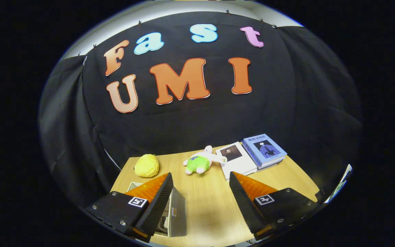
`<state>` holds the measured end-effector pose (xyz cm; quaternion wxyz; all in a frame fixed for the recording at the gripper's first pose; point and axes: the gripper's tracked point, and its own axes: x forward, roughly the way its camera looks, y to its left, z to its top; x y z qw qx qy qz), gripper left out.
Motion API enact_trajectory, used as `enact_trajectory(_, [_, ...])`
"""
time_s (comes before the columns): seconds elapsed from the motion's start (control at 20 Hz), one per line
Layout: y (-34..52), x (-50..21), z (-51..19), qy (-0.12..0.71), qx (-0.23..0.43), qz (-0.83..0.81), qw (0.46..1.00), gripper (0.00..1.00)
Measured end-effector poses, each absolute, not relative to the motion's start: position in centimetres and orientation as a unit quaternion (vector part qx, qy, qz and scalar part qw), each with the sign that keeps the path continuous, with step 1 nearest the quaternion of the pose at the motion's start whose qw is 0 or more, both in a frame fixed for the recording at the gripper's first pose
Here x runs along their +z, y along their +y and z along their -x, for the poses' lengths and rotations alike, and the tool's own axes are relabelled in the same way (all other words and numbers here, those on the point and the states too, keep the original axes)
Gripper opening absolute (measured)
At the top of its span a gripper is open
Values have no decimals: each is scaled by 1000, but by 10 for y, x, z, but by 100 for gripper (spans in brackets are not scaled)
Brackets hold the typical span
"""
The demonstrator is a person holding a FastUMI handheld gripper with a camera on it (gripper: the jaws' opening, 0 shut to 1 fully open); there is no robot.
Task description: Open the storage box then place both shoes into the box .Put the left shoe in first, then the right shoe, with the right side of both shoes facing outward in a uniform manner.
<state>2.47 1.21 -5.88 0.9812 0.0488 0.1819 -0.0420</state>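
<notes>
Wooden table (211, 202); storage box (177, 212) behind left finger, contents unclear; gripper (201, 180) spread, empty.

Wooden table (211, 202) with books (252, 154), toys (201, 161)

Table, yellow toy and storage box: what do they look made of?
Table: pale wood-look, matt, fine grain lines. Yellow toy: likely plush, fuzzy bumpy surface. Storage box, beside one finger: smooth grey-white wall, maybe plastic or card. Gripper open, holding nothing.
</notes>
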Motion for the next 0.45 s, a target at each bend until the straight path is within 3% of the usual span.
enact_trajectory(0.45, [-93, -13, 25, 121, -127, -59, 983, 98])
